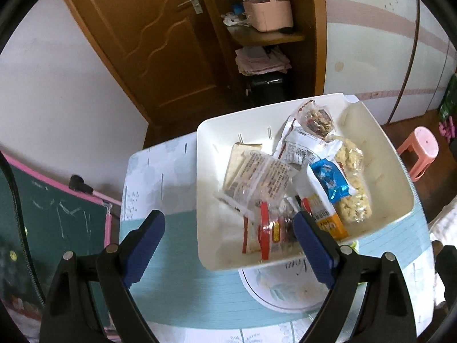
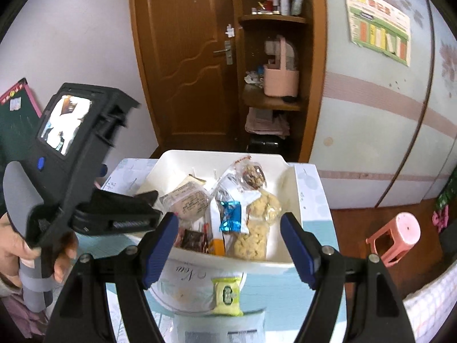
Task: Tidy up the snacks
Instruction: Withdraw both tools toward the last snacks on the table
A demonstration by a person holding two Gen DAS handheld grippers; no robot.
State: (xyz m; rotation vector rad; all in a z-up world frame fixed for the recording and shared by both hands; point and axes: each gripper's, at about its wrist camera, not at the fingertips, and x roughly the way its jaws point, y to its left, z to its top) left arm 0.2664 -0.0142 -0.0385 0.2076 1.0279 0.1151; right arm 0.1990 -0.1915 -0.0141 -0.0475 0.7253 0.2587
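A white bin (image 1: pixel 211 131) stands on the pale blue table (image 1: pixel 177 257), filled with several wrapped snacks. Among them are a puffed rice bar (image 1: pixel 352 188), a blue-wrapped packet (image 1: pixel 331 183), a nut packet (image 1: pixel 317 121) and a clear cake packet (image 1: pixel 257 177). My left gripper (image 1: pixel 230 243) hovers open over the bin's near corner, holding nothing. The right wrist view shows the bin (image 2: pixel 168 165) ahead and a yellow-green packet (image 2: pixel 227 295) lying on the table outside it. My right gripper (image 2: pixel 228 247) hangs open and empty above that packet. The left gripper (image 2: pixel 155 205), held by a hand, reaches in from the left.
A round white printed mat or plate (image 2: pixel 177 291) lies under the bin's near edge. A pink stool (image 2: pixel 400 234) stands on the floor to the right. Behind the table are a brown door (image 2: pixel 185 57) and shelves with a pink basket (image 2: pixel 281 81). A chalkboard (image 1: pixel 42 214) leans at the left.
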